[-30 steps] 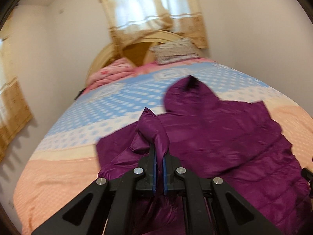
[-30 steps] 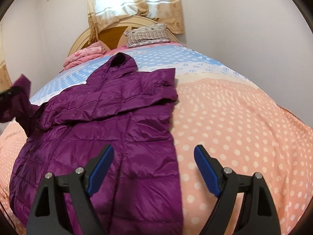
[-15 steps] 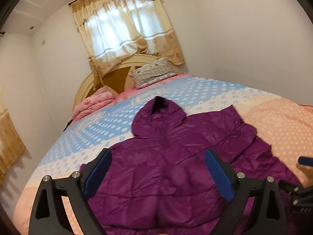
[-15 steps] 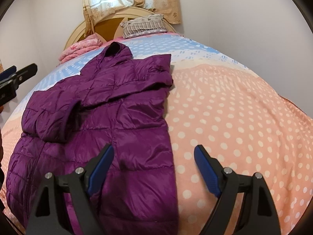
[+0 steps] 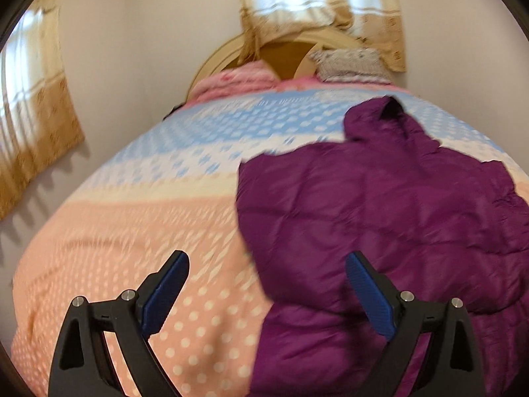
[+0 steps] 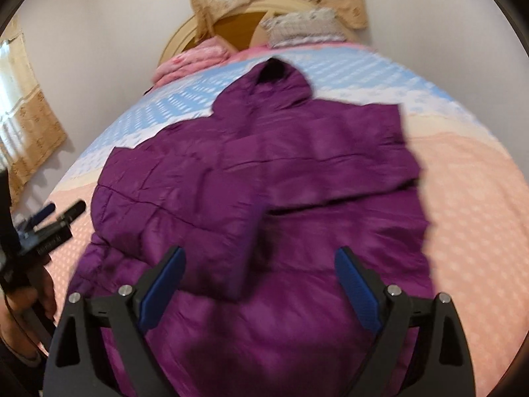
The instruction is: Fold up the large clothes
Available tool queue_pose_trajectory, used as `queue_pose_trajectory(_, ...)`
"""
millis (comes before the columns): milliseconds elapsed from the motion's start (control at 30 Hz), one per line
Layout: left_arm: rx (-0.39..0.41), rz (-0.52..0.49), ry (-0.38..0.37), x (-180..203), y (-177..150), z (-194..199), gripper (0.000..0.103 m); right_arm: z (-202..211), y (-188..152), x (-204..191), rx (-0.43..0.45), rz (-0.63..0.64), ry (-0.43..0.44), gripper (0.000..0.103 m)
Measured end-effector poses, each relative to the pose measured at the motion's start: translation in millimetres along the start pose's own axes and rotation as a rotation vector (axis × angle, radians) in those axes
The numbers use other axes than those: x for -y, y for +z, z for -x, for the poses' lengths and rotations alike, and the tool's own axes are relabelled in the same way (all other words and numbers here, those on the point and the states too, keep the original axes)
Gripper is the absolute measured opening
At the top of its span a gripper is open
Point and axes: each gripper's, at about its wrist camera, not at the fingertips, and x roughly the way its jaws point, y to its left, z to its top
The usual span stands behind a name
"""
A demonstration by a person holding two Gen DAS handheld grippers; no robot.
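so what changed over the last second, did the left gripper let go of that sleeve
Yes. The left gripper opened and dropped the sleeve, which now lies folded across the jacket; the gripper then swung out over the jacket's left edge. The right gripper is open as before, now over the jacket's middle. Hood, pillows unchanged.

A wide bed point(image 5: 139, 238) fills the room, its spread dotted peach near me, then cream, then blue toward the head. A rounded wooden headboard point(image 6: 241, 23) stands against the wall. A grey patterned pillow point(image 6: 302, 26) leans on it, with a folded pink blanket point(image 6: 195, 61) beside. Beige curtains point(image 5: 36, 125) hang at two windows.
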Motion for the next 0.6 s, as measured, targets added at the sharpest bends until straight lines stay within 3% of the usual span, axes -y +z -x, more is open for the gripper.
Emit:
queue_pose_trajectory(33,-0.016,0.003,0.002,-2,-4,-5,0.096,-10,2,-1,-0.024,-0.007,0.025,0.068)
queue_pose_trajectory(67,-0.023,0.002,0.007,-3,-8,-7,0.096,-20,5,-1,-0.051,-0.015,0.049,0.034)
queue_pose_trajectory(100,-0.033,-0.002,0.013,-3,-13,-11,0.096,-24,6,1,-0.053,-0.028,0.051,0.024)
queue_pose_trajectory(233,-0.074,0.009,0.018,-5,-23,-23,0.096,-8,13,15,0.016,-0.049,0.008,0.012)
queue_pose_trajectory(400,-0.112,0.026,0.020,-9,-25,-32,0.096,23,18,42,0.097,-0.062,-0.071,0.011)
queue_pose_trajectory(600,-0.117,0.010,0.033,-5,-27,-32,0.096,32,14,74,0.113,-0.124,-0.129,0.011)
